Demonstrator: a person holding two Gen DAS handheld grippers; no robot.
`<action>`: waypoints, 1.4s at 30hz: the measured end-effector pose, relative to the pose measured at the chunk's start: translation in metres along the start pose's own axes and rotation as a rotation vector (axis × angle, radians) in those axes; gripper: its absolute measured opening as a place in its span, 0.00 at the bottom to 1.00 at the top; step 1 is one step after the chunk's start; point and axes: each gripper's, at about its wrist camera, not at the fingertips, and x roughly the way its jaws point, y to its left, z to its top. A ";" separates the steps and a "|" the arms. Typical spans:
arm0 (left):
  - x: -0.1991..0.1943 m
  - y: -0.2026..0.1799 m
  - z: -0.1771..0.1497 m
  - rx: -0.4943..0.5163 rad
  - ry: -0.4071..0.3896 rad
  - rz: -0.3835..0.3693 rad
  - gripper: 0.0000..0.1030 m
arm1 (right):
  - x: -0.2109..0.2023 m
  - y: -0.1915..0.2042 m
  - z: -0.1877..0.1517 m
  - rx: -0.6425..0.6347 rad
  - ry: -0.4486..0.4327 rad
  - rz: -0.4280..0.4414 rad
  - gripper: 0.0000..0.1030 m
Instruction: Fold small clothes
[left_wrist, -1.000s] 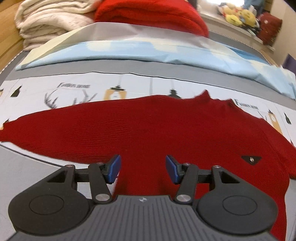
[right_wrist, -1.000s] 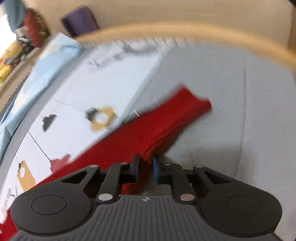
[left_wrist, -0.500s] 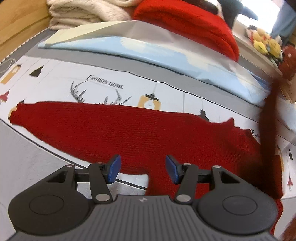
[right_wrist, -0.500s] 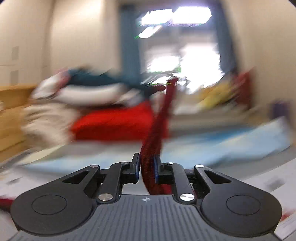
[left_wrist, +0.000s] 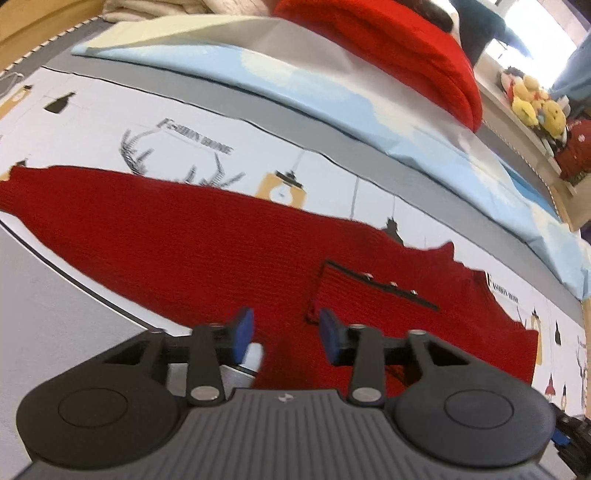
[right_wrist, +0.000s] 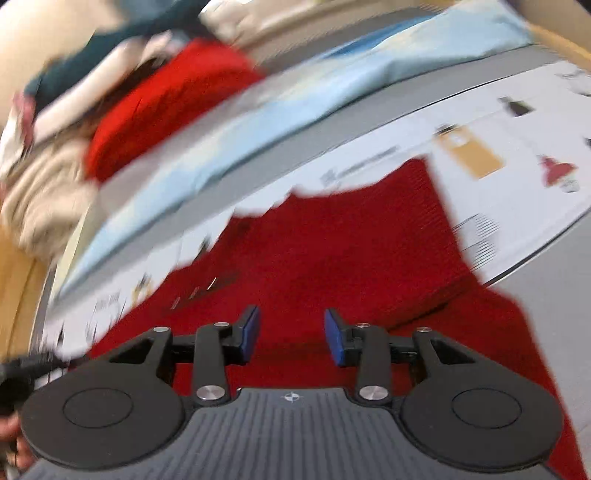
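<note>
Bed with printed sheet (left_wrist: 207, 122), red knit sweater (left_wrist: 192, 243) spread on it, perhaps a pale blue pillow (left_wrist: 332, 92) behind

Both cameras sit just behind their own black two-finger grippers, looking down and forward from close up, and both see the same dark red knitted sweater (left_wrist: 207, 236) (right_wrist: 332, 251) lying on the white printed bed sheet (left_wrist: 92, 122) (right_wrist: 517, 122).

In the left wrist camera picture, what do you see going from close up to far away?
left gripper → red sweater lying flat → white printed sheet → light blue pillow → folded bright red knit
</note>
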 end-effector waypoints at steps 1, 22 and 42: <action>0.003 -0.003 -0.001 0.010 0.007 0.001 0.36 | 0.007 -0.011 0.002 0.034 0.012 -0.043 0.39; 0.014 0.010 0.005 -0.019 -0.010 0.066 0.36 | 0.055 -0.091 0.006 0.315 0.125 -0.102 0.35; 0.018 0.092 0.024 -0.083 -0.024 0.143 0.37 | 0.008 0.016 0.035 -0.207 -0.099 -0.155 0.56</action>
